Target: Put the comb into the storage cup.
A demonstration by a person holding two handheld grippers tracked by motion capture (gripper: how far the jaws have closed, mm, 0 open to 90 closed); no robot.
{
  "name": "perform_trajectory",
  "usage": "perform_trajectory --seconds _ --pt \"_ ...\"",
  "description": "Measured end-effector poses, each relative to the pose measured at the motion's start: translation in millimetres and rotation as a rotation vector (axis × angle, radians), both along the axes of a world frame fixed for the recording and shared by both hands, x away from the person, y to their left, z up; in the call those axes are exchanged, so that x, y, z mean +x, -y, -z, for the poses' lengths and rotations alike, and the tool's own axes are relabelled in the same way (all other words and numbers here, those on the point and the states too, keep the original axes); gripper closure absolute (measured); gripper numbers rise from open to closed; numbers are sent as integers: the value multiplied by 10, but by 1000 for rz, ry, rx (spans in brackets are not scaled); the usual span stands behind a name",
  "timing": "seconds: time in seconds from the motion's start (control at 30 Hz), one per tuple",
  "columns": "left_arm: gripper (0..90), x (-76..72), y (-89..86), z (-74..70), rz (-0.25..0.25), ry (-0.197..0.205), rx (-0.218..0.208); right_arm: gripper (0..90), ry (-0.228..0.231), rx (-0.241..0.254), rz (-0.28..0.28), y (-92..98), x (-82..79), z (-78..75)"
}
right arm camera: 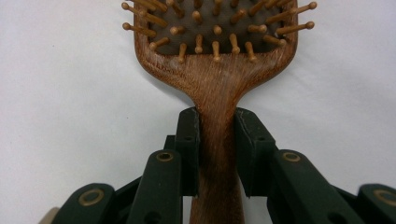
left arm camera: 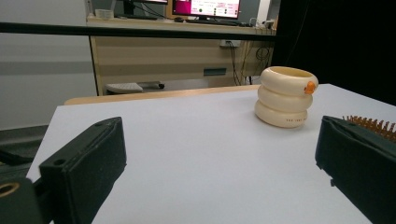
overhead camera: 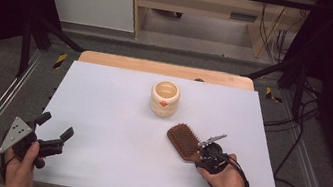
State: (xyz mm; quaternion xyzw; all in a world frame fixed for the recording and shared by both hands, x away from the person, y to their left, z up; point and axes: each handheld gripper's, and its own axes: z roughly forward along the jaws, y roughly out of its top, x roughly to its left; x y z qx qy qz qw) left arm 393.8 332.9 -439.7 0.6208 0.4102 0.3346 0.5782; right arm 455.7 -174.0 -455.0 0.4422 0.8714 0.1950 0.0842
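Right tool (right arm camera: 217, 140) pinching the wooden hairbrush (right arm camera: 215, 88) by its handle at five o'clock on the table (overhead camera: 115, 116), left tool (overhead camera: 54, 136) spread wide, holding nothing, at eight o'clock.

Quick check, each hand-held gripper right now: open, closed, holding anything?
Left hand-held gripper: open, jaws wide apart, nothing between them.
Right hand-held gripper: closed on the handle of the wooden hairbrush, which lies on the table.

black two-jaw left gripper (overhead camera: 53, 131) with grey three-cornered plate; black right gripper (right arm camera: 217, 149), brass-ringed screws, trailing cable.
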Motion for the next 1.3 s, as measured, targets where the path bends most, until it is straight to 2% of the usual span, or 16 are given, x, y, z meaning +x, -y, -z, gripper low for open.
perform_trajectory --seconds 0.13,0.43,0.9,1.17,1.3 --pt "21 -4 1 1 1 -2 0 727 6 9 -11 18 -1 1" --pt "22 -12 -8 -1 -3 0 -7 728 76 32 -20 54 -71 33" --pt "21 -21 -15 -25 0 12 -9 728 124 68 -11 77 -72 46" --pt "22 -35 -1 -43 3 15 -25 728 169 113 0 71 -79 -31" --pt "22 -69 45 -74 13 17 -33 728 212 132 5 67 -89 -90"
